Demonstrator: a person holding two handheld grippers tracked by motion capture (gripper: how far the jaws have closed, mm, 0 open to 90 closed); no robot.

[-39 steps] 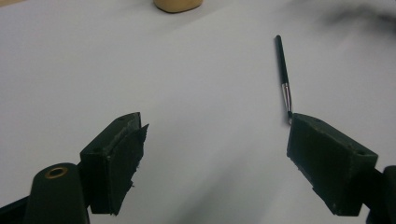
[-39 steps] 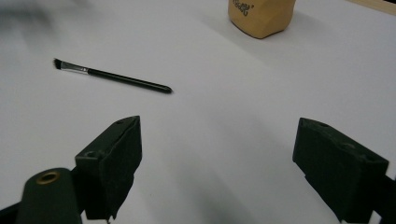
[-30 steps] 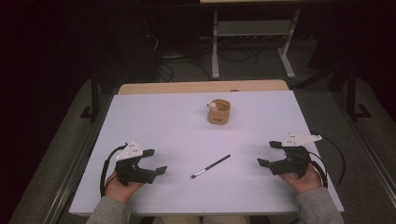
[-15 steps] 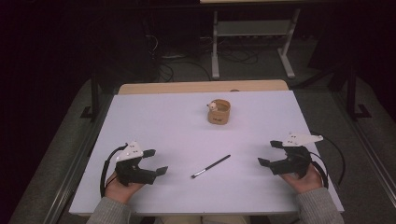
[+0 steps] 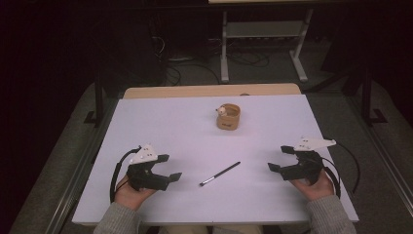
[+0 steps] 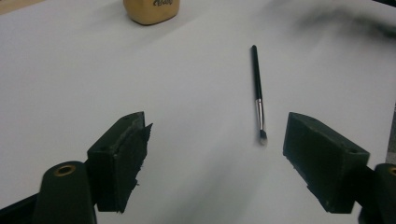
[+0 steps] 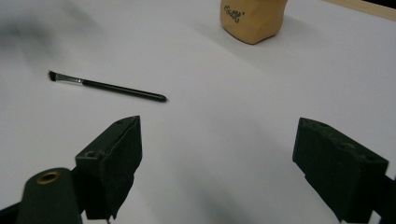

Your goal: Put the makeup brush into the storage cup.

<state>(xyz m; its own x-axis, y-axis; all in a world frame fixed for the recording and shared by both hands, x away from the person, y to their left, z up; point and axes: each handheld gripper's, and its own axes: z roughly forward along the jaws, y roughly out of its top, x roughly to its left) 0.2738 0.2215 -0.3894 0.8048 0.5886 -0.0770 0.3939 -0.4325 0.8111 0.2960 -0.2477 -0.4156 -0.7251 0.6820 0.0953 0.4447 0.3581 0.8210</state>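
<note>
A thin black makeup brush (image 5: 220, 174) lies on the white table (image 5: 170, 126) at the front middle, bristles toward me. Behind it stands a small tan cup (image 5: 228, 117). My left gripper (image 5: 169, 167) rests at the front left, open; its jaws have just been closing a little, with nothing between them. In the left gripper view the brush (image 6: 257, 88) lies ahead, nearer the right-hand jaw of the gripper (image 6: 217, 133), and the cup (image 6: 150, 9) is at the top. My right gripper (image 5: 277, 158) is open and empty at the front right. The right gripper view looks past that gripper (image 7: 219, 135) to the brush (image 7: 107, 86) and cup (image 7: 252, 18).
A wooden strip (image 5: 209, 90) runs along the table's far edge. Beyond it on the dark floor are a metal stand (image 5: 263, 44) and loose cables (image 5: 190, 73). Each gripper's cable (image 5: 117, 170) trails on the table beside the hand.
</note>
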